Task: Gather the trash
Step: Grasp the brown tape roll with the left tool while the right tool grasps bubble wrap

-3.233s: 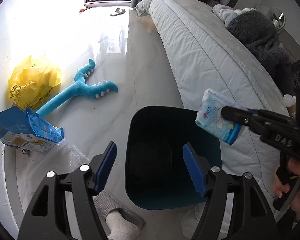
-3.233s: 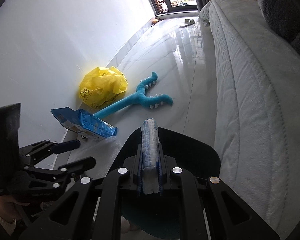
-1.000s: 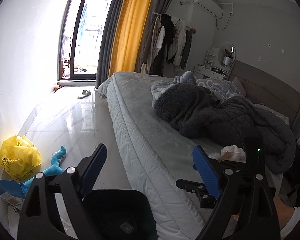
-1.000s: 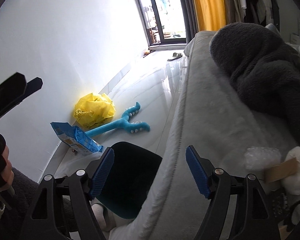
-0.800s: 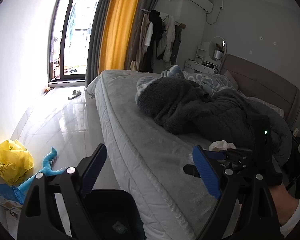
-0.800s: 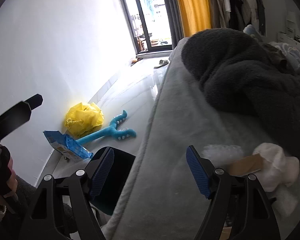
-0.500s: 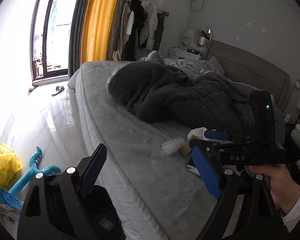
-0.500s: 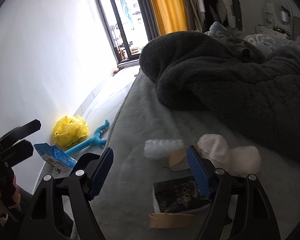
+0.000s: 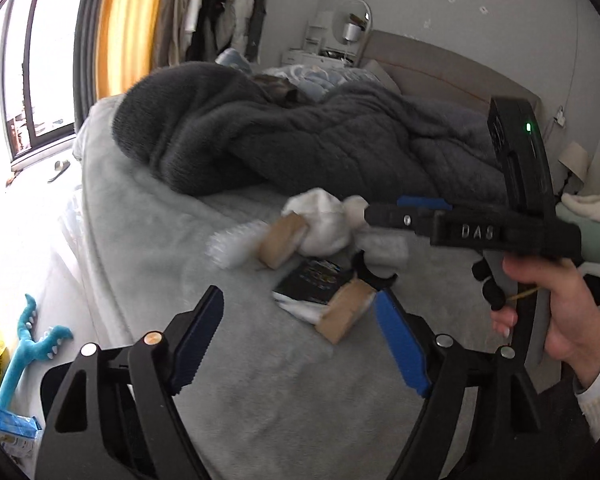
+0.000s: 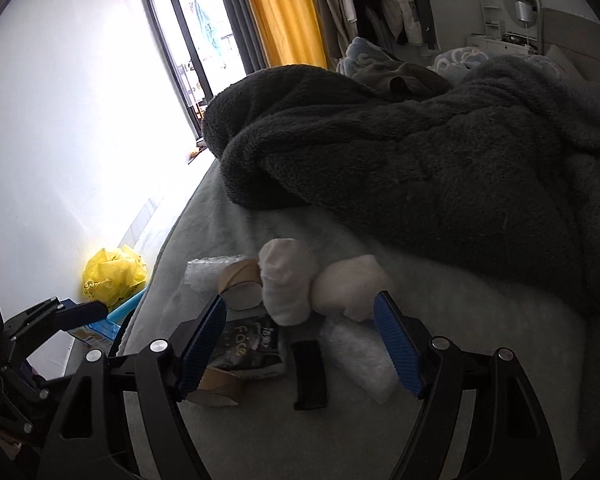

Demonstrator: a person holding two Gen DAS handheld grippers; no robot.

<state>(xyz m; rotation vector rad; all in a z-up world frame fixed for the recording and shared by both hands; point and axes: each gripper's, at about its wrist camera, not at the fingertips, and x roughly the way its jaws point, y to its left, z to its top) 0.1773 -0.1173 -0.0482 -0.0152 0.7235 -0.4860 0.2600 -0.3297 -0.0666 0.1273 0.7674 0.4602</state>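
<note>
A heap of trash lies on the grey bed (image 9: 148, 240): white crumpled tissues (image 10: 286, 286) (image 9: 324, 222), a cardboard tube (image 10: 240, 282) (image 9: 280, 238), bubble wrap (image 10: 204, 274) (image 9: 232, 246), a black packet (image 10: 248, 346) (image 9: 314, 278), a second cardboard tube (image 10: 216, 390) (image 9: 342, 314) and a small black object (image 10: 309, 374). My right gripper (image 10: 300, 344) is open and empty, right above the heap. My left gripper (image 9: 300, 348) is open and empty, just short of the heap, with the right gripper (image 9: 396, 212) ahead of it.
A dark fleece blanket (image 10: 420, 160) is bunched on the bed behind the trash. On the floor by the wall lie a yellow plastic bag (image 10: 114, 276), a blue plush toy (image 9: 28, 344) and a blue snack bag (image 9: 8, 424).
The right gripper let go of the tissue pack over the bin. Both grippers then swung up from the floor and bin to the bed and closed in on the trash heap.
</note>
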